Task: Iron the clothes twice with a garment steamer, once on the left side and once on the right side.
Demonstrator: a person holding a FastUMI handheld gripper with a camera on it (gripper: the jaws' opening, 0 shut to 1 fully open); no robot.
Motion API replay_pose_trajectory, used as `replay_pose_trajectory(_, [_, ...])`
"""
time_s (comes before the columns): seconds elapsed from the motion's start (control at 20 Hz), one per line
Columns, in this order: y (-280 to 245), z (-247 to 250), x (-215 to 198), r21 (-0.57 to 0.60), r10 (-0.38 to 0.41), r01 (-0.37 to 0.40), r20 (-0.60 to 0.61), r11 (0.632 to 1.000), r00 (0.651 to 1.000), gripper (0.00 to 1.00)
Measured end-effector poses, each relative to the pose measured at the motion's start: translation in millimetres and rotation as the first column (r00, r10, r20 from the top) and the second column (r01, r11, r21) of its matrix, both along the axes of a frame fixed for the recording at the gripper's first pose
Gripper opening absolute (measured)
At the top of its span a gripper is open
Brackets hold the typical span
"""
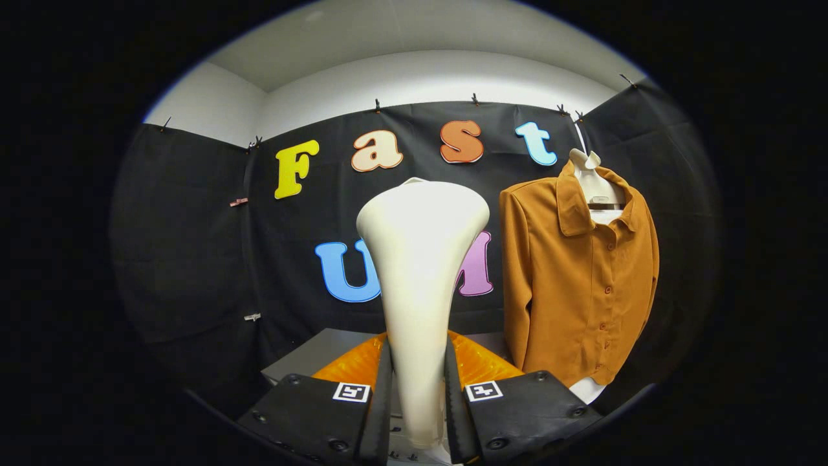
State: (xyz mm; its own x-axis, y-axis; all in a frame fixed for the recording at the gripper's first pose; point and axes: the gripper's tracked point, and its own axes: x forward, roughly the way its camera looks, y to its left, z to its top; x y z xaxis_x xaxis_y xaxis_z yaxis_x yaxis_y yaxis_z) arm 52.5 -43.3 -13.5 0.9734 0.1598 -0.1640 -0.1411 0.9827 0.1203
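The gripper (417, 395) is clamped on the narrow handle of the white garment steamer (420, 259), which rises upright between its fingers, while the brown shirt (569, 278) hangs beyond them to the right, apart from the steamer.

The gripper (417, 395) has chunky flat finger blocks dotted with round screws. Each block carries a small square black-and-white marker tag.
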Motion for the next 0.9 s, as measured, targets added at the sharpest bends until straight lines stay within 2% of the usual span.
replay_pose_trajectory(0.9, [1.1, 3.7, -8.0, -0.01, 0.017, -0.017, 0.014, 1.0, 1.0, 0.39])
